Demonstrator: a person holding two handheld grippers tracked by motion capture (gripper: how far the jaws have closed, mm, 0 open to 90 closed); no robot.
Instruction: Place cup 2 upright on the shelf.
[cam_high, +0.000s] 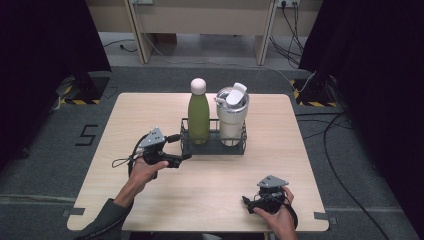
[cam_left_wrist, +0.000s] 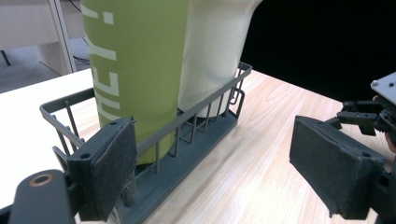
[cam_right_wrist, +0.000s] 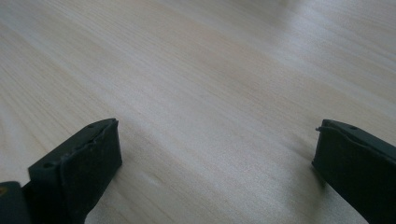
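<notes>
Our left claw (cam_high: 184, 148) hangs open at the near-left corner of the wire rack (cam_high: 213, 146), mid-surface, holding a green bottle (cam_high: 198, 118) and white tumbler (cam_high: 232, 120). We should straddle one rail squarely before closing. Our right claw (cam_high: 246, 202) rests open, empty.

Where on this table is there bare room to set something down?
Bare wood on the table right of the wire rack, along the far left edge, and in front between the left gripper and right gripper. Crowded around the rack's left end.
</notes>
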